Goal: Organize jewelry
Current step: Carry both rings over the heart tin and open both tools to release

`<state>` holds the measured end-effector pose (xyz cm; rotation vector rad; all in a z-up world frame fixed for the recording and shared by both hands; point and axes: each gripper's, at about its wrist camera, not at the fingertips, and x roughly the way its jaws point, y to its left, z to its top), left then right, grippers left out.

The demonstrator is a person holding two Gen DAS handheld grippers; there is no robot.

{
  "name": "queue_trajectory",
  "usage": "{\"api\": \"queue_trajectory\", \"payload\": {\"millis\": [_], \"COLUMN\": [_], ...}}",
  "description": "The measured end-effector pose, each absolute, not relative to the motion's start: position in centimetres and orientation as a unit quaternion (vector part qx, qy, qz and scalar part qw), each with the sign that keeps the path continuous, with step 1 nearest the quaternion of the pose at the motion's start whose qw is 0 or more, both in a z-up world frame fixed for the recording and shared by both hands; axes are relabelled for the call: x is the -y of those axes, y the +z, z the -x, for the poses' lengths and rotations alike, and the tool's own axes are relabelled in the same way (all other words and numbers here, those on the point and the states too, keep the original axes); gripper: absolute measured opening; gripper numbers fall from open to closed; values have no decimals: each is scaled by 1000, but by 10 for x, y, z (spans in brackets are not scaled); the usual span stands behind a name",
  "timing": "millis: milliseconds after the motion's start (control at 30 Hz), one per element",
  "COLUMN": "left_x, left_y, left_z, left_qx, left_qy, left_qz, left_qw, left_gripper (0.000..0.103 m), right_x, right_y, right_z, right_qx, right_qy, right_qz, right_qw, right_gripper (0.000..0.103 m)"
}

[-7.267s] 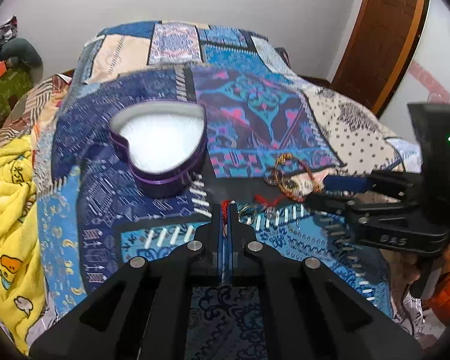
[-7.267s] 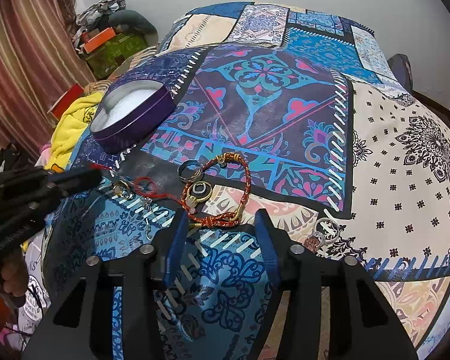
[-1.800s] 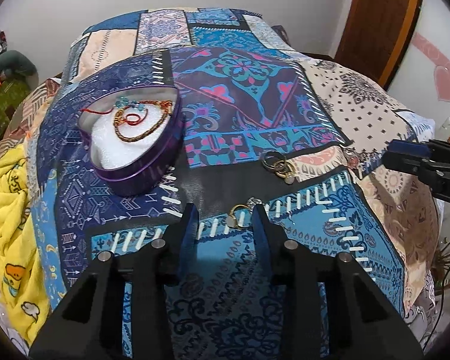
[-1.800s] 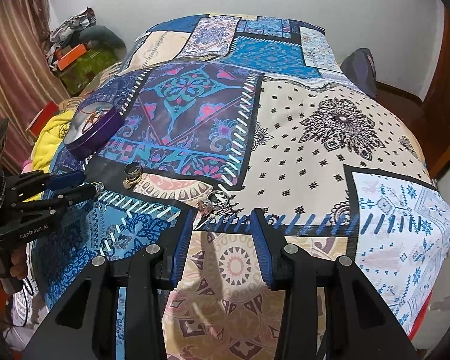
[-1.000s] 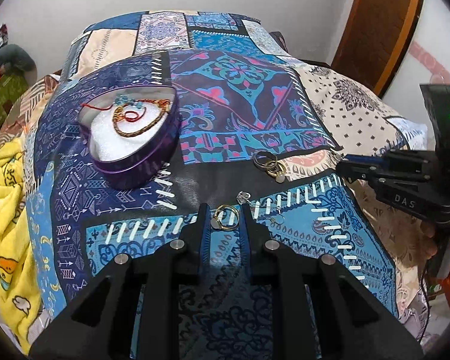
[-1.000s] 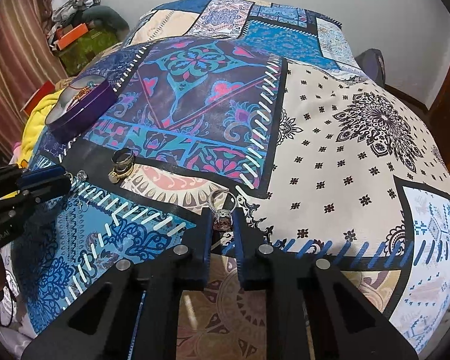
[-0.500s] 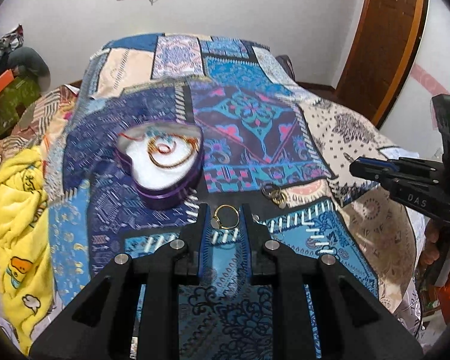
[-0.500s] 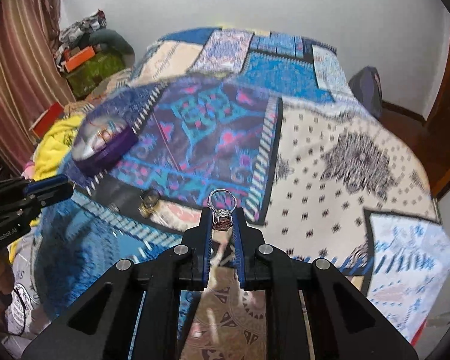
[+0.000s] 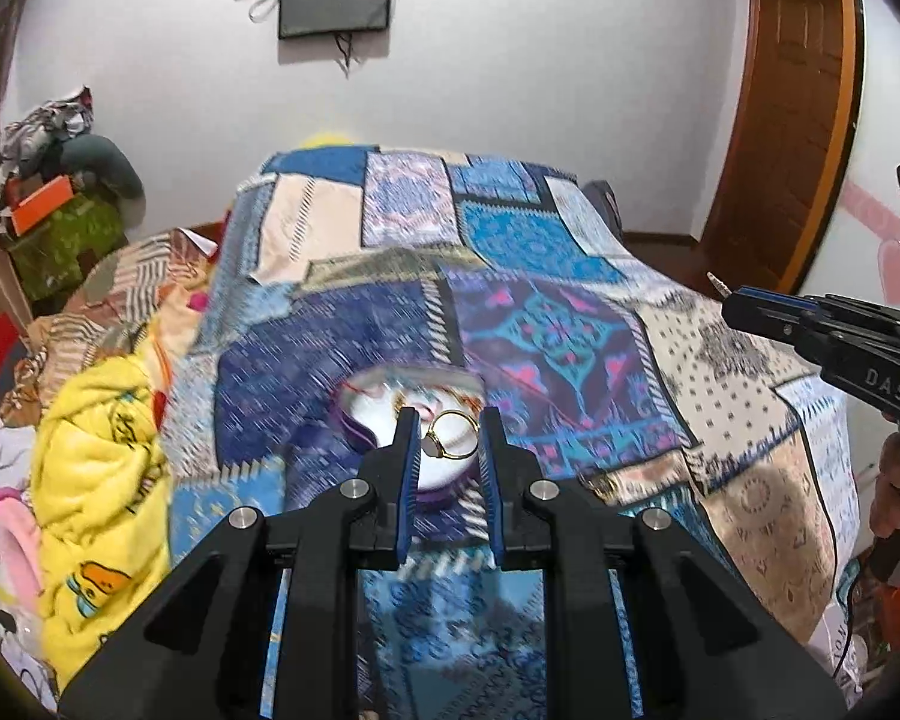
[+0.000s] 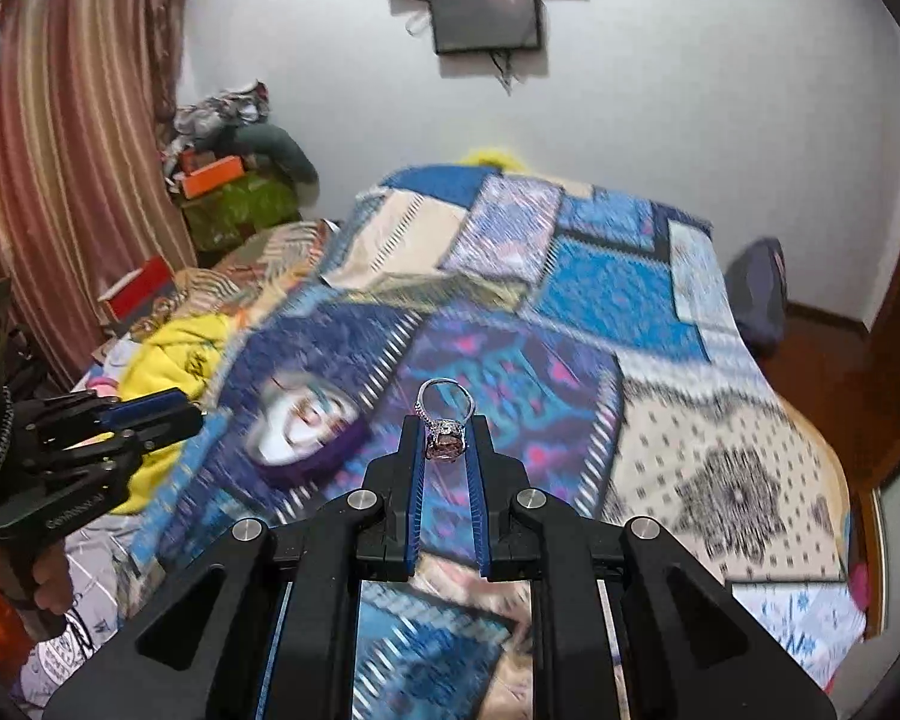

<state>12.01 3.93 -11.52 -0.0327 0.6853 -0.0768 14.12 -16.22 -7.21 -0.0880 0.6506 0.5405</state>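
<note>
A gold ring [image 9: 450, 434] is clamped in the left tool [image 9: 448, 438], raised over the purple heart-shaped tin [image 9: 384, 414] on the bed [image 9: 570, 324]. A silver stone ring [image 10: 444, 420] is pinched in the right tool [image 10: 444, 441], above the quilt.

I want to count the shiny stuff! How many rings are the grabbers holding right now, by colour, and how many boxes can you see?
Gold rings: 1, the gold ring in the left gripper.
Silver rings: 1, the silver ring with a pink stone in the right gripper.
Boxes: 1, the purple heart-shaped box.
Total: 3.
</note>
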Motion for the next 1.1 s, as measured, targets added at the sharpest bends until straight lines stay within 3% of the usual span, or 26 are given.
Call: {"api": "queue_trajectory", "payload": {"millis": [500, 1100], "left_x": [-71, -73], "left_y": [-89, -166], "left_z": [-141, -178], "left_qx": [-280, -368], "left_qy": [-18, -62], "left_qz": [27, 43], "left_qw": [959, 927], "left_gripper": [18, 18], "right_x": [98, 50], "right_y": [-55, -109], "right_z": [-151, -191], "right_qx": [-273, -354], "right_qy": [321, 354], "right_qz": [54, 46], "right_qw": [905, 864], "right_gripper": [12, 12]}}
